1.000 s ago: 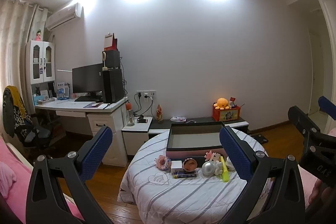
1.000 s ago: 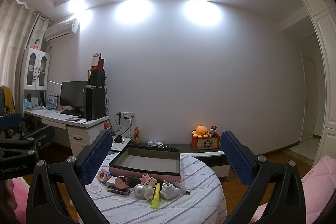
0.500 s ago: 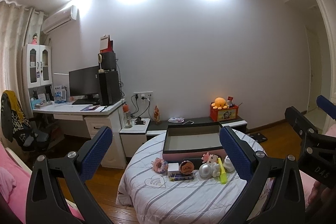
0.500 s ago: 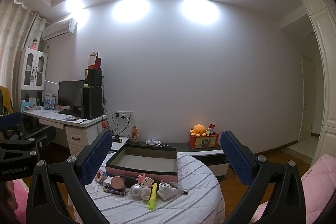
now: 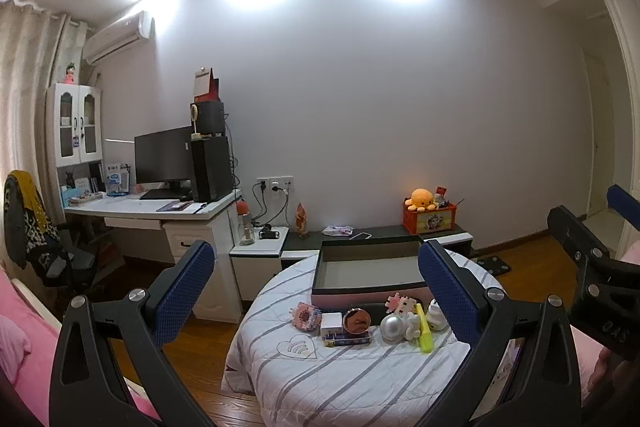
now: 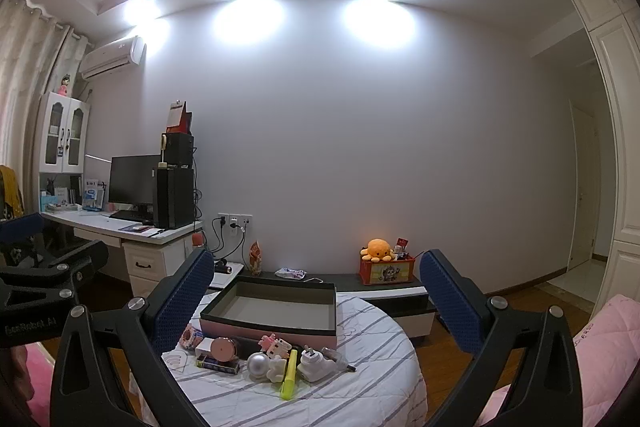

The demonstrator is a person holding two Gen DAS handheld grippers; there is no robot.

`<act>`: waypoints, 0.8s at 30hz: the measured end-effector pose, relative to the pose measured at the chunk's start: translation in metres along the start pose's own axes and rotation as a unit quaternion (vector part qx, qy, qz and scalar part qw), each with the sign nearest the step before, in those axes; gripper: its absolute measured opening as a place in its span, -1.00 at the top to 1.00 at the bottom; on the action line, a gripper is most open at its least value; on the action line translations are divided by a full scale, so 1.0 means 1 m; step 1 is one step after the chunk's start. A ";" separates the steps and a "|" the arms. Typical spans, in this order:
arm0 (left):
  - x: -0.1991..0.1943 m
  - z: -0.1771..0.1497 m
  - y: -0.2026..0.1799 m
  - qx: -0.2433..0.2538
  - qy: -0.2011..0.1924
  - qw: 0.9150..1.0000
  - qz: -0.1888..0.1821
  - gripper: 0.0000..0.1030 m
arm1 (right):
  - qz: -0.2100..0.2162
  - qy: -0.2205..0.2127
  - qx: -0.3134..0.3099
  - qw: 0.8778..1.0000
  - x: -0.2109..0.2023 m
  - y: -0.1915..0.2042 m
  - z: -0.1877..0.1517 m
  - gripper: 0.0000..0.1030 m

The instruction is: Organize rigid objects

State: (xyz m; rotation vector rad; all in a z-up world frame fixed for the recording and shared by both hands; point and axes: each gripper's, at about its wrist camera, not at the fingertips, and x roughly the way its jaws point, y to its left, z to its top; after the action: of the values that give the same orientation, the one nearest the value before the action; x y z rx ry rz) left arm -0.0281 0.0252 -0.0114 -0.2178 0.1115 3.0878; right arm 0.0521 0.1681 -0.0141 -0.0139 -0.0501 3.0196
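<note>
A shallow box (image 5: 368,263) with a black rim and pink sides stands on the round striped table (image 5: 340,379). In front of it lie a pink cube toy (image 5: 307,315), a white block (image 5: 331,323), a round copper compact (image 5: 357,319), a silver ball (image 5: 392,326), a yellow highlighter (image 5: 423,329) and a white plug (image 5: 436,317). My left gripper (image 5: 316,283) hangs open, well short of the table, holding nothing. My right gripper (image 6: 316,291) is also open and empty, facing the box (image 6: 272,303), the highlighter (image 6: 290,375) and the plug (image 6: 316,367).
A white desk (image 5: 152,211) with a monitor and a dark chair (image 5: 44,251) stands to the left. Behind the table runs a low cabinet (image 5: 440,235) bearing an orange plush toy (image 5: 420,199). Pink bedding (image 6: 608,331) lies at the right.
Both views drift slightly while the grippers stay open. Nothing on the table has moved.
</note>
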 end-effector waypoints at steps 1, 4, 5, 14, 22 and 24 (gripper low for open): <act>0.001 0.000 -0.001 -0.001 0.000 1.000 0.000 -1.00 | 0.000 0.000 0.000 1.000 0.001 0.000 0.000 -1.00; 0.001 0.000 -0.001 0.003 0.001 1.000 0.000 -1.00 | 0.000 0.000 0.001 1.000 0.001 0.001 -0.001 -1.00; 0.001 -0.001 0.000 0.003 0.001 1.000 -0.001 -1.00 | 0.000 0.001 0.000 1.000 0.001 0.001 -0.001 -1.00; 0.007 0.000 0.000 -0.007 0.003 1.000 -0.004 -1.00 | -0.001 0.001 0.000 1.000 0.004 -0.002 -0.003 -1.00; 0.031 -0.002 -0.010 0.007 0.025 1.000 -0.012 -1.00 | -0.001 0.020 0.004 1.000 0.023 -0.007 -0.009 -1.00; 0.041 -0.003 -0.014 0.011 0.033 0.999 -0.015 -1.00 | -0.002 0.026 0.005 1.000 0.031 -0.009 -0.012 -1.00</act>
State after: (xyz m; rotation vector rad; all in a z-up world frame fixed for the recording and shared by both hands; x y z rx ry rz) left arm -0.0675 0.0401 -0.0211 -0.3176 0.1419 3.0495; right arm 0.0230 0.1808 -0.0260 -0.0926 -0.0292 3.0133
